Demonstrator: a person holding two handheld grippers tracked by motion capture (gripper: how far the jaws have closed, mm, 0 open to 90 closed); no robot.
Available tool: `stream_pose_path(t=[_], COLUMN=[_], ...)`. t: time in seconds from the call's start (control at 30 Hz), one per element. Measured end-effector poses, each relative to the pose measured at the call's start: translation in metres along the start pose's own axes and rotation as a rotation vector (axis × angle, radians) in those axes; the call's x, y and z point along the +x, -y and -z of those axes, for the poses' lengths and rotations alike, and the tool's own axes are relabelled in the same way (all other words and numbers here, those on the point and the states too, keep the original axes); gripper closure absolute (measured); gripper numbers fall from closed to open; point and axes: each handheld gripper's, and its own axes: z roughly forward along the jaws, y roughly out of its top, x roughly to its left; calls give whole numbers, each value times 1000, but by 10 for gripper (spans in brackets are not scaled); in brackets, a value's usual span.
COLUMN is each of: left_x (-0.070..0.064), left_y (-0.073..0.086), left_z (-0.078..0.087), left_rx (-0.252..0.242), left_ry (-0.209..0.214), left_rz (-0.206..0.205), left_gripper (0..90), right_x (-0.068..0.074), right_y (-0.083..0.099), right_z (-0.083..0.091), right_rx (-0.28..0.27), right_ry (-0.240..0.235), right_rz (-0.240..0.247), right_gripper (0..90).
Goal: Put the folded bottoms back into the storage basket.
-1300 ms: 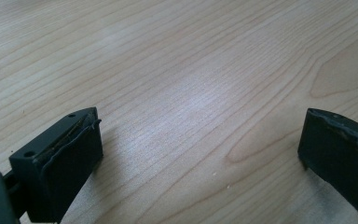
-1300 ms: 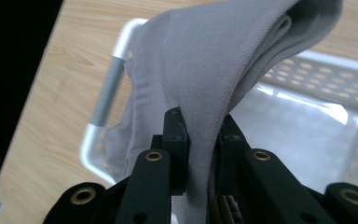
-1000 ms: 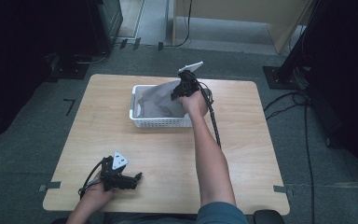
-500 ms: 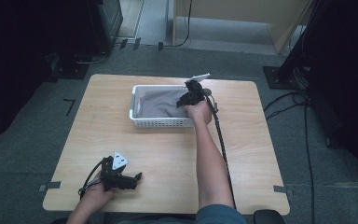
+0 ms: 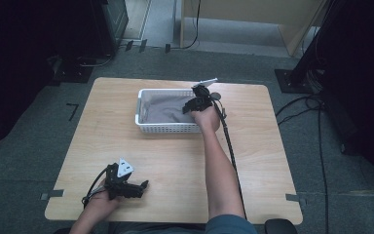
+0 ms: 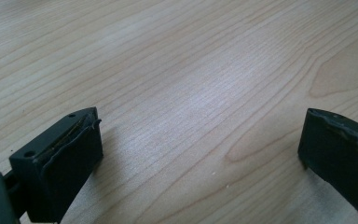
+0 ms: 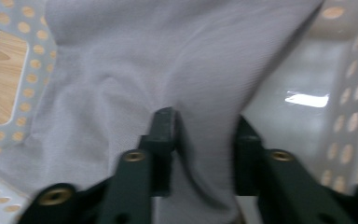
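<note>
Up at twelve o'clock on the table (image 5: pixel 175 161), the white basket (image 5: pixel 148 124) holds a grey cloth (image 5: pixel 165 109). Reaching in over the basket's three o'clock end, the right gripper (image 5: pixel 191 105) has its jaws narrowed around a fold of that cloth (image 7: pixel 121 74), with fabric bunched between them. Near the table's seven o'clock corner, the left gripper (image 5: pixel 139 187) rests on bare wood (image 6: pixel 177 70), jaws spread wide and empty.
</note>
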Motion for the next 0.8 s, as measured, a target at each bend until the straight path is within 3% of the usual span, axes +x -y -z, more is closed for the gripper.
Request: stream_pose_path(t=[0.07, 0.17, 0.33, 0.6, 0.67, 0.8], left_x=[0, 0, 0, 0, 0, 0], left_y=[0, 0, 0, 0, 0, 0], left_z=[0, 0, 0, 0, 0, 0], left_rx=[0, 0, 0, -4, -4, -3], left_ry=[0, 0, -1, -2, -2, -1], left_rz=[0, 0, -1, 1, 2, 2], left_gripper=[0, 0, 0, 0, 0, 0], right_x=[1, 1, -2, -3, 0, 5], right_y=[0, -1, -4, -14, -13, -8], right_z=[1, 7, 23, 55, 56, 42], right_rx=[2, -1, -48, -106, -111, -52], right_ry=[18, 10, 3, -16, -38, -40], right_rz=[25, 41, 59, 81, 81, 94], right_gripper=[597, 578, 554, 631, 698, 739])
